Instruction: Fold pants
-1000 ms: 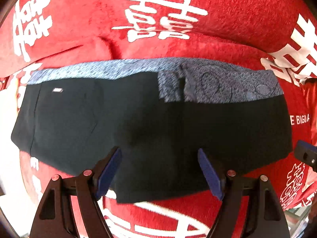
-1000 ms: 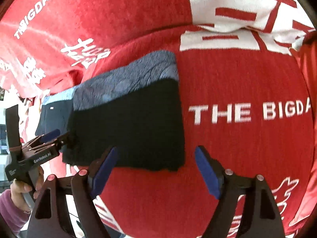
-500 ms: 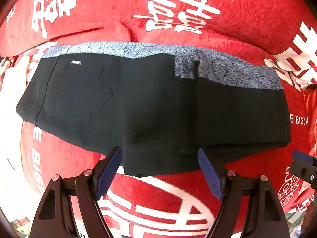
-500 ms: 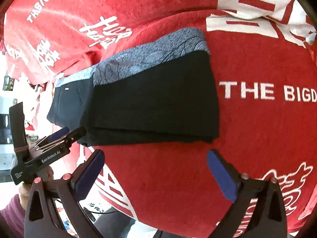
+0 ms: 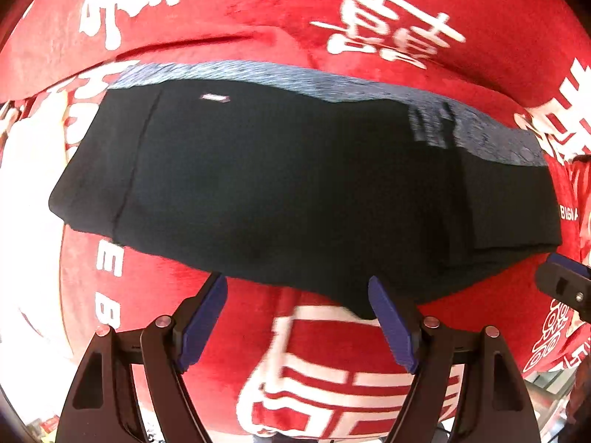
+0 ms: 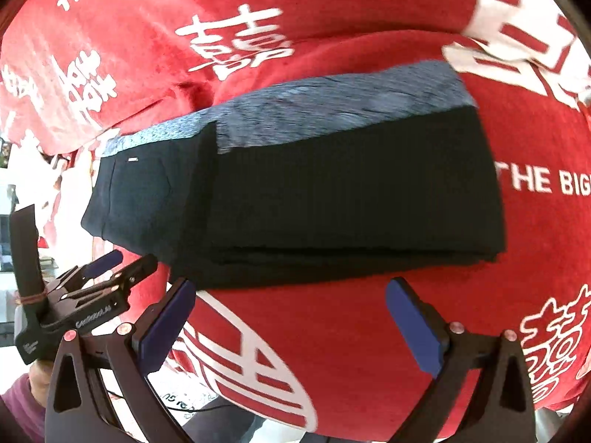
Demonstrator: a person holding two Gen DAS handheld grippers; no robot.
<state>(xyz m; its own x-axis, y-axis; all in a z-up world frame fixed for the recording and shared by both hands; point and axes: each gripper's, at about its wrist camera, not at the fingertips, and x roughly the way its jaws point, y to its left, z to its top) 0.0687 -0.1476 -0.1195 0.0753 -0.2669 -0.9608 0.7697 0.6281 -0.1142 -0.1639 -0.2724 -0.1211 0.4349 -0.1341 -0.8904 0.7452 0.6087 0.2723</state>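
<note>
Both tools hang clear of the cloth; the left gripper (image 5: 297, 319) has its blue pads spread wide with nothing between them, and the right gripper (image 6: 288, 326) is spread just as wide and just as empty. The pants (image 5: 280, 192) lie flat on the red blanket (image 5: 491, 29), straight ahead of the left fingers, their near hem just beyond the tips; the grey patterned waistband (image 5: 266, 75) runs along the far edge, away from both sets of fingers. From the right wrist the pants (image 6: 332, 192) show a doubled layer stacked at the end ahead of those fingers, so one fold looks done, likely why that side sits thicker. The single layer trails off towards the left fingers; I'd judge the wide spread is readiness to pinch the near hem for the next fold. The other tool's tip (image 5: 565, 284) peeks in beyond the left gripper's right finger.
</note>
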